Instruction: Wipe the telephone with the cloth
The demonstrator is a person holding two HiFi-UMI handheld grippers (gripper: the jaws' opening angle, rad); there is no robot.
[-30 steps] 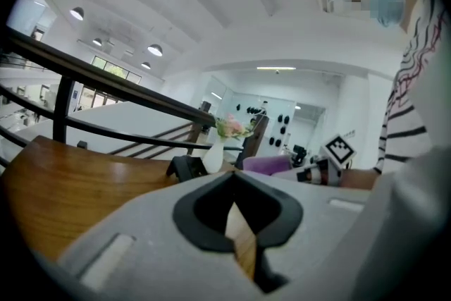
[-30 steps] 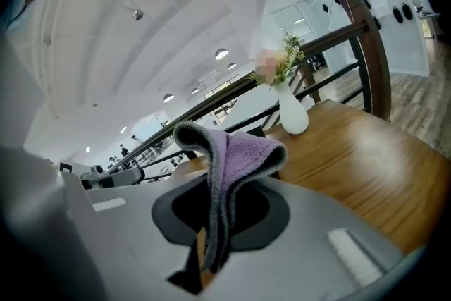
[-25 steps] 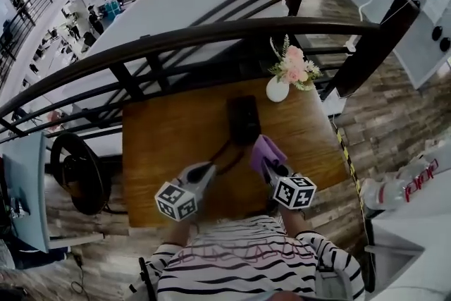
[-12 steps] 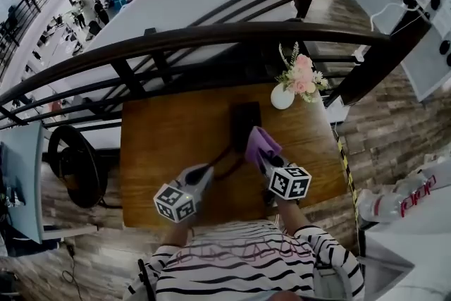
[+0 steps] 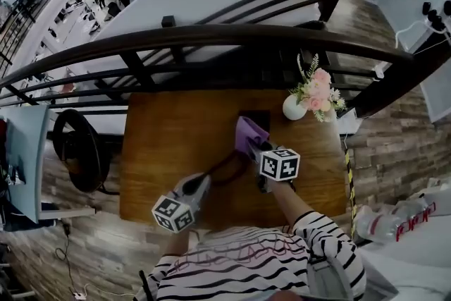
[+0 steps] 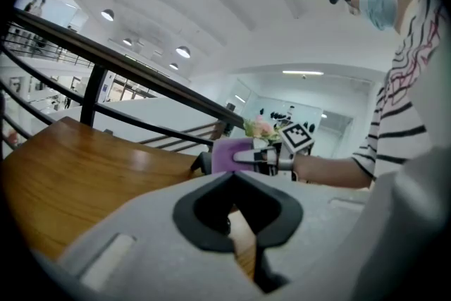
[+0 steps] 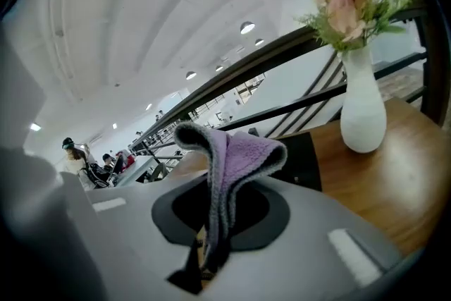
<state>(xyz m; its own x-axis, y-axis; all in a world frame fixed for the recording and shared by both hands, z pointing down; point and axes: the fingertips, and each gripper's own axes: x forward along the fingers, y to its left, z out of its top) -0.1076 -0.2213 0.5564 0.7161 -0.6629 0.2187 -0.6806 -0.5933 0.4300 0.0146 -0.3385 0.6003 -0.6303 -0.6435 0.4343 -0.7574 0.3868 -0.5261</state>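
A black telephone (image 5: 255, 118) lies near the far middle of the wooden table (image 5: 162, 137). My right gripper (image 5: 252, 146) is shut on a purple cloth (image 5: 248, 132), which hangs over the phone's near end. In the right gripper view the cloth (image 7: 232, 151) stands up from the pinched jaws, with the telephone (image 7: 301, 160) just behind it. A dark cord (image 5: 224, 169) runs from the phone toward my left gripper (image 5: 200, 185), which hovers by the table's front edge, shut and empty. The left gripper view shows the cloth (image 6: 229, 155) and right gripper (image 6: 266, 158) ahead.
A white vase of pink flowers (image 5: 296, 106) stands right of the phone, close to the cloth. A dark railing (image 5: 211, 35) runs along the table's far side. A black round object (image 5: 77, 151) sits on the floor at the left.
My right gripper has carried the cloth farther away from me, onto the telephone's near end. The left gripper has stayed near the front edge. The head view has shifted.
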